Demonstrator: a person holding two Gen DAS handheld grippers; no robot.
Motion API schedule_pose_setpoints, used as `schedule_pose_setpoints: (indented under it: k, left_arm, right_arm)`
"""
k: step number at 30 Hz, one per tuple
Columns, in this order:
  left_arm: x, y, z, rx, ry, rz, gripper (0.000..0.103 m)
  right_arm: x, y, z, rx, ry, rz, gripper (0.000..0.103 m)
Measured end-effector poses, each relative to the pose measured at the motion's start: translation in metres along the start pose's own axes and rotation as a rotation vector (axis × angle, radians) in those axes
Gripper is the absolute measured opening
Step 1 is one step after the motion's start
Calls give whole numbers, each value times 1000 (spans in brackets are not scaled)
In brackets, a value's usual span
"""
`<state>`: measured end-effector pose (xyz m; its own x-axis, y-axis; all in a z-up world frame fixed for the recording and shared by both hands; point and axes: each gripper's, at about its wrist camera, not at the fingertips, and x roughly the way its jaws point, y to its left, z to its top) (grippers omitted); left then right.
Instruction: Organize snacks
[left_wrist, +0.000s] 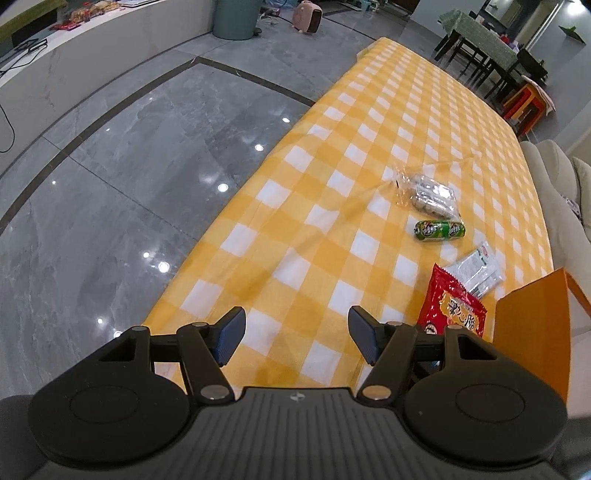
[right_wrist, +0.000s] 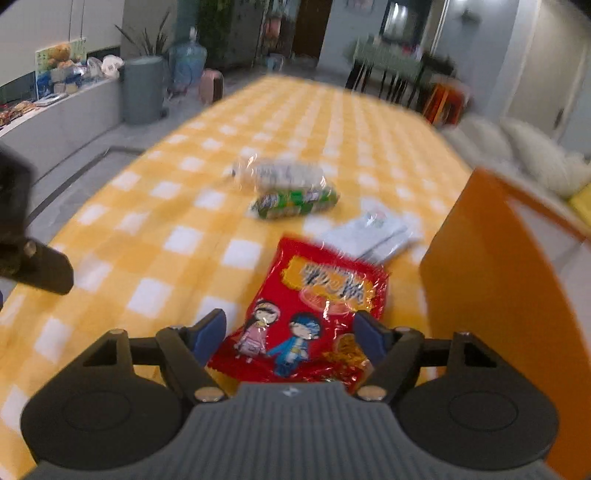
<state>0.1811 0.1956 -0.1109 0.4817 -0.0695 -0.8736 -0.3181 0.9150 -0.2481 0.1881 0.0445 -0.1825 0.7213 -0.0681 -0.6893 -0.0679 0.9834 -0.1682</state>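
- Four snacks lie on the checked surface (left_wrist: 332, 155), all to the right of the left gripper (left_wrist: 297, 338), whose jaws stand apart over bare cloth with nothing between them.
- Clear bag (right_wrist: 280, 171) at the far end: crinkly, loose, likely slippery.
- Green roll (right_wrist: 293, 203) just nearer: firm, could roll away.
- Red packet (right_wrist: 314, 310), nearest: light, puffy foil, probably fragile inside; best pinched across its near end.
- White sachet (right_wrist: 373, 232) beside it: flat, hard to lift.
- Right gripper (right_wrist: 291, 341): jaws apart, straddling the red packet, not pressing.
- Orange box (right_wrist: 498, 280) stands at right.
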Motion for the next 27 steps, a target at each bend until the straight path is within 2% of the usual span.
schedule_pose_setpoints:
  k: [2,5,9,13,19,21,23,27]
  left_arm:
    - [-3,1,0,-8,-13,-9,75]
    - [-6,4,1,-17,-18,-20,75]
    - [-5,11,1,-37,-13,-6,75]
    - [-5,20,3,-67,5,-39,75]
    - [-3,25,4,-95,21,-59,75]
    - [-2,24,4,-90,27,-73,75]
    - [-3,22,3,-71,32,-75,75]
    - [-2,20,1,-64,35,-73,75]
  right_arm:
    - [-8,1,-1,26,-49,-51,88]
    - [-3,-2,4,85,-28,-45,98]
    - [12,-12,6,176,36,-57,100]
    - [35,-15,5,205,98,-72,100]
    - [38,-13,3,198,68,-48,100]
    - [38,-12,3,189,56,-45,96]
    - [37,-13,3,196,45,-26,84]
    - [33,-10,2,174,18,-35,72]
